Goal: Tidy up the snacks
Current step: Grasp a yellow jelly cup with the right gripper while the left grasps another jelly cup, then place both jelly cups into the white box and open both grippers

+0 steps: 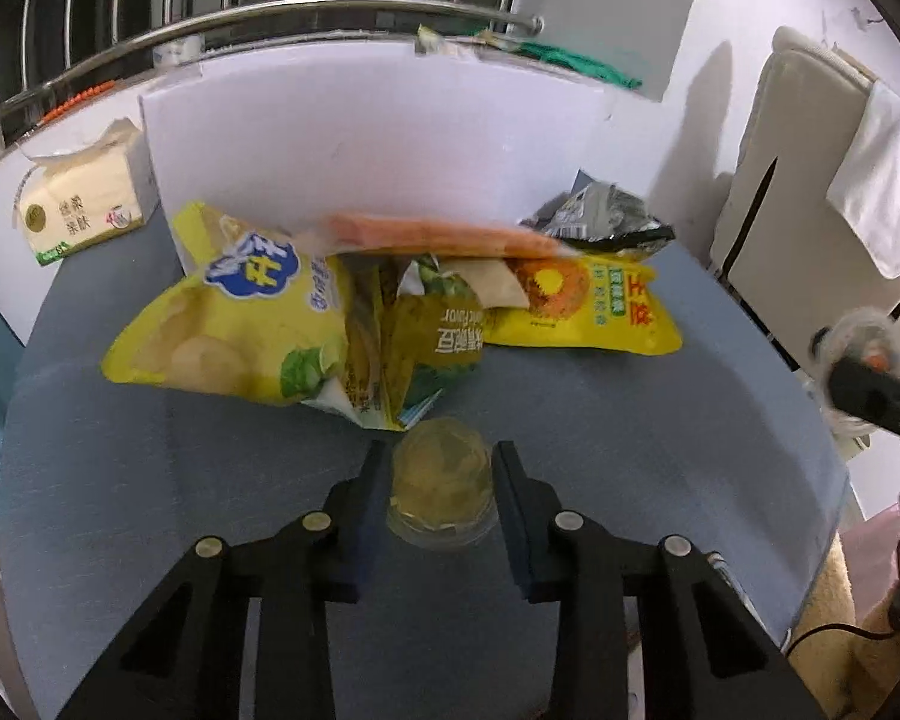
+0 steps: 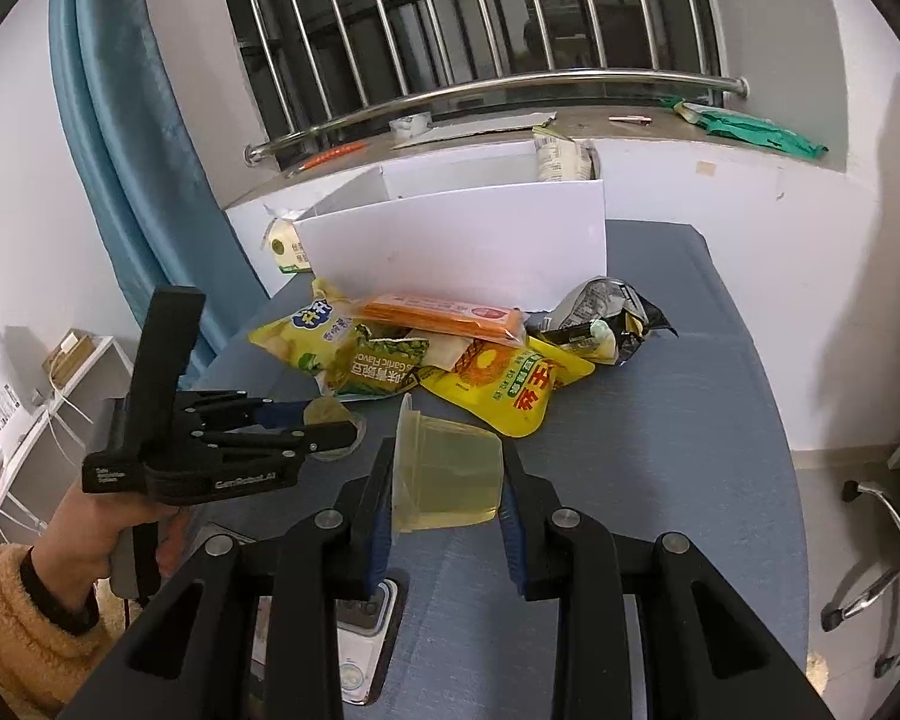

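The right tongs [image 2: 444, 480] grip a clear jelly cup [image 2: 447, 477] lying sideways, lifted above the blue counter [image 2: 660, 450]. The left tongs [image 1: 441, 471] stand narrow around a second jelly cup [image 1: 441, 489] resting on the counter; whether they touch it I cannot tell. Just beyond lies a heap of snack bags: a yellow chip bag [image 1: 234, 324], a green pea bag [image 1: 435, 336], an orange packet [image 1: 444, 237] and a silver bag [image 1: 600, 219]. A white box [image 2: 462, 240] stands behind the heap, blocked by it.

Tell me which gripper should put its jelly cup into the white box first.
Right. The right gripper already holds its jelly cup lifted, facing the white box; the left gripper only straddles its cup on the table.
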A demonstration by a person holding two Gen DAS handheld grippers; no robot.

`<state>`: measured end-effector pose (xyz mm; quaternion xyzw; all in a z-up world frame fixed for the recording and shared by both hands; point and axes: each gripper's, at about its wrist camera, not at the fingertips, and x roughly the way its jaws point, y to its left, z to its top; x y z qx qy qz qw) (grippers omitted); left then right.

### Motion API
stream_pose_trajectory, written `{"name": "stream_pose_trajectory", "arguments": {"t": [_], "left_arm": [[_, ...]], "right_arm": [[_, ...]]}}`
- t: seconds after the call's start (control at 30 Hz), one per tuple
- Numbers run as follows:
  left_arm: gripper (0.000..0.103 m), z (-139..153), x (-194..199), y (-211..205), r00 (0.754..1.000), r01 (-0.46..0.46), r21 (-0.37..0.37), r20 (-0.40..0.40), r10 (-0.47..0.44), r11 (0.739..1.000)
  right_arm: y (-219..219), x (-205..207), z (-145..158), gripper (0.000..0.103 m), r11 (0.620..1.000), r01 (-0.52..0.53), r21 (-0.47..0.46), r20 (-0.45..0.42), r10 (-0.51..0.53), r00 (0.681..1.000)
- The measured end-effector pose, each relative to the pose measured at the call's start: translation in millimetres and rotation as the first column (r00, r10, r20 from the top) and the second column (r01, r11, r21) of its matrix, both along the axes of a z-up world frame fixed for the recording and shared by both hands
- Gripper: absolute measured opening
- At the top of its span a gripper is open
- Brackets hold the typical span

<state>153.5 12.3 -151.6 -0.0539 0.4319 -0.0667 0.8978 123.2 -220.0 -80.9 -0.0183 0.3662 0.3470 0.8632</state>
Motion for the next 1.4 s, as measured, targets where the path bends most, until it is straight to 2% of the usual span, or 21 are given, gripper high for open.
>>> {"name": "stream_pose_trajectory", "arguments": {"t": [0.2,0.3,0.4,0.53,0.6,0.73,0.83,0.93,1.13,1.17,1.2,1.23,1.3,1.4], "left_arm": [[0.037,25,-27,12,0.997,-0.003,-0.048,0.083,0.007,0.999],[0.037,53,-39,15,0.986,0.007,-0.064,0.164,0.004,0.998],[0.037,84,-35,18,0.975,0.017,-0.056,0.223,-0.004,0.998],[0.037,135,-13,31,0.950,0.022,-0.036,0.311,-0.010,0.999],[0.037,161,11,42,0.939,0.021,-0.032,0.345,-0.008,0.999],[0.037,185,76,58,0.939,0.002,-0.001,0.343,-0.002,1.000],[0.037,186,120,66,0.951,-0.005,0.001,0.308,0.004,1.000],[0.037,175,155,69,0.966,-0.016,0.034,0.258,0.006,0.999],[0.040,147,176,78,0.976,-0.057,0.013,0.209,0.053,0.998],[0.058,145,177,80,0.977,-0.068,0.017,0.202,0.063,0.998],[0.093,143,177,81,0.979,-0.082,0.021,0.188,0.076,0.996],[0.103,142,177,82,0.980,-0.099,0.027,0.175,0.093,0.995],[0.103,144,170,84,0.974,-0.095,0.034,0.208,0.086,0.995],[0.103,150,162,83,0.973,-0.077,0.023,0.219,0.071,0.997]], "right_arm": [[4,-2,-3,0.033,1.000,-0.011,0.001,-0.002,0.011,1.000],[6,1,-1,0.033,1.000,-0.011,0.022,-0.012,0.011,1.000],[12,13,10,0.033,0.999,-0.018,0.047,-0.011,0.018,1.000],[26,43,46,0.033,0.997,-0.029,0.071,0.046,0.026,0.999],[35,60,63,0.033,0.997,-0.034,0.075,0.072,0.028,0.997],[62,127,91,0.033,0.994,-0.029,0.105,0.049,0.024,0.999],[80,177,94,0.033,0.997,0.014,0.082,0.005,-0.014,1.000],[98,219,87,0.033,0.999,0.038,0.038,-0.034,-0.037,0.999],[105,251,78,0.034,0.998,0.059,-0.001,-0.050,-0.059,0.997],[105,253,78,0.043,0.998,0.068,0.001,-0.051,-0.068,0.996],[104,254,78,0.060,0.997,0.080,-0.003,-0.057,-0.080,0.995],[102,255,78,0.102,0.995,0.101,-0.005,-0.063,-0.101,0.993],[97,255,83,0.103,0.994,0.108,0.032,-0.029,-0.107,0.994],[94,252,86,0.103,0.993,0.120,0.016,-0.010,-0.120,0.993]]}}
